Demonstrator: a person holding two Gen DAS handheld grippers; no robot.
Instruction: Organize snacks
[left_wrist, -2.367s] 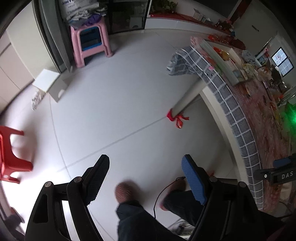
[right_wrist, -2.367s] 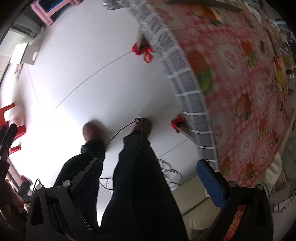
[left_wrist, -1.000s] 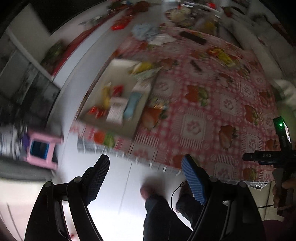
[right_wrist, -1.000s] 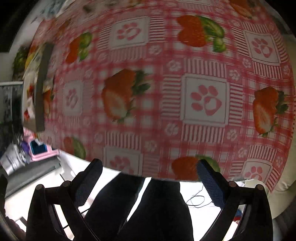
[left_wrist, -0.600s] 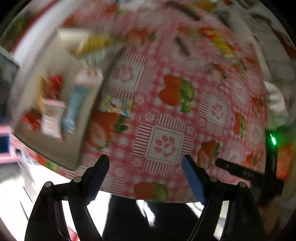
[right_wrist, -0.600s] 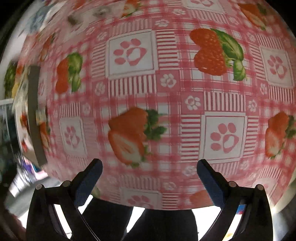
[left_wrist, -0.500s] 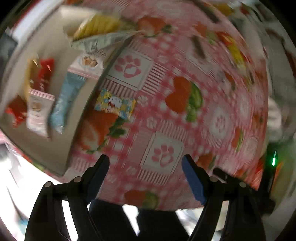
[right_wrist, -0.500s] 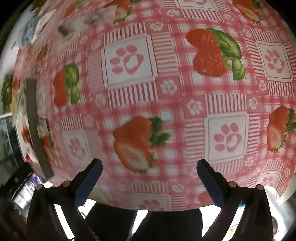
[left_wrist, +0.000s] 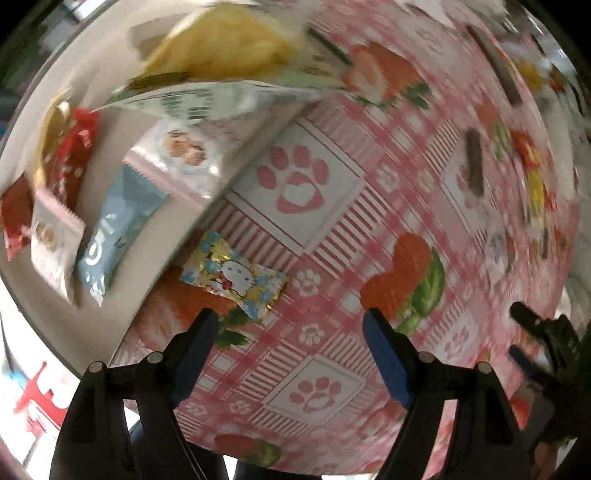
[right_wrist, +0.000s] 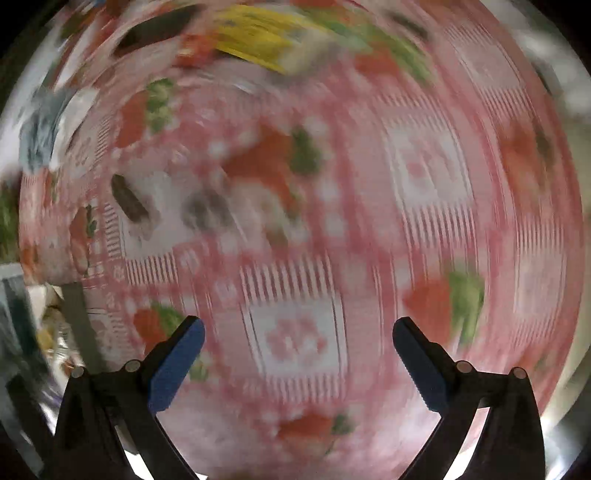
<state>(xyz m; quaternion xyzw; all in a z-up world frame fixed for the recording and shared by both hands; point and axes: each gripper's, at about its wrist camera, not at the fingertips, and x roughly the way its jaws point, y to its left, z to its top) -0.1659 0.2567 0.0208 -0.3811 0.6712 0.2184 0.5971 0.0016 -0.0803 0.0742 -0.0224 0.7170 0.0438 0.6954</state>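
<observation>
Pink-checked cloth is now filling both views, where a couple of seconds ago each camera was looking at bare floor and the person's legs. That means both hands are arriving over the surface (left_wrist: 369, 229) and the sorting is only getting under way; by my reading no snack is being handled yet.

The left hand-held gripper (left_wrist: 290, 350) is hanging over the near edge with its jaws standing wide apart and nothing between them. A second ago the tray (left_wrist: 22, 280) was sitting far up its view; now it is filling the left side, with the blue pack (left_wrist: 110, 229) and the crisp bag (left_wrist: 221, 48) lying in it. The cat-print candy (left_wrist: 234, 278) is lying on the cloth just beside the tray wall, close ahead of the left finger, so it is probably the first pick.

The right hand-held gripper (right_wrist: 299, 347) is also gaping and empty, and its view is badly smeared. It is showing what the left view barely catches: a yellow wrapper (right_wrist: 255, 37) and a dark bar (right_wrist: 129, 201) farther out. Only the left view is showing the tray's contents and the candy sharply.
</observation>
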